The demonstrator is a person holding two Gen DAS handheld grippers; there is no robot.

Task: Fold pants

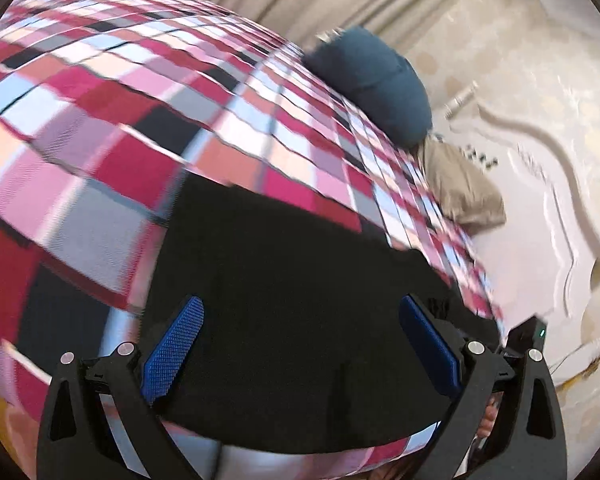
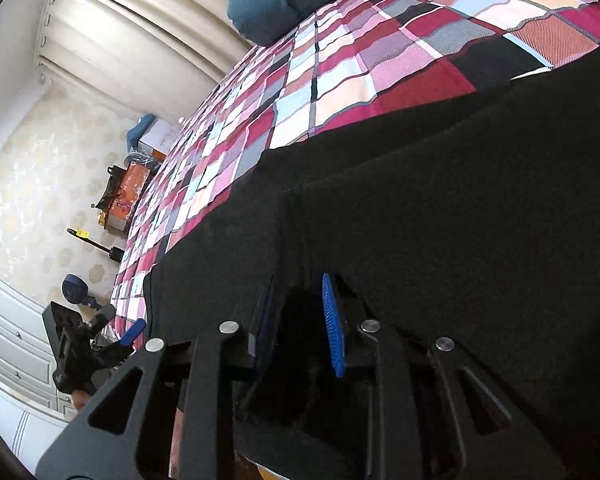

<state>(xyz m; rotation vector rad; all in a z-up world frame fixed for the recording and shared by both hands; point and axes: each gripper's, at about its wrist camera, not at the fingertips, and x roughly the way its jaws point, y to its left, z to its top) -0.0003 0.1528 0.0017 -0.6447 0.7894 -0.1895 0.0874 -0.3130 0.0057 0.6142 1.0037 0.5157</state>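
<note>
Black pants (image 1: 292, 300) lie spread on a bed with a red, pink and white checked cover (image 1: 100, 120). My left gripper (image 1: 300, 320) is open, its blue pads wide apart just above the near part of the pants, holding nothing. In the right wrist view the pants (image 2: 440, 220) fill the lower right, with a fold ridge running across. My right gripper (image 2: 300, 312) is shut on a bunched edge of the pants between its blue pads. The left gripper (image 2: 132, 334) also shows there, at the bed's edge.
A dark blue pillow (image 1: 376, 84) and a tan pillow (image 1: 464, 188) lie at the bed's far end by a white headboard (image 1: 540, 216). Beige curtains (image 2: 140, 40), boxes (image 2: 128, 192), a white dresser (image 2: 12, 344) and patterned floor flank the bed.
</note>
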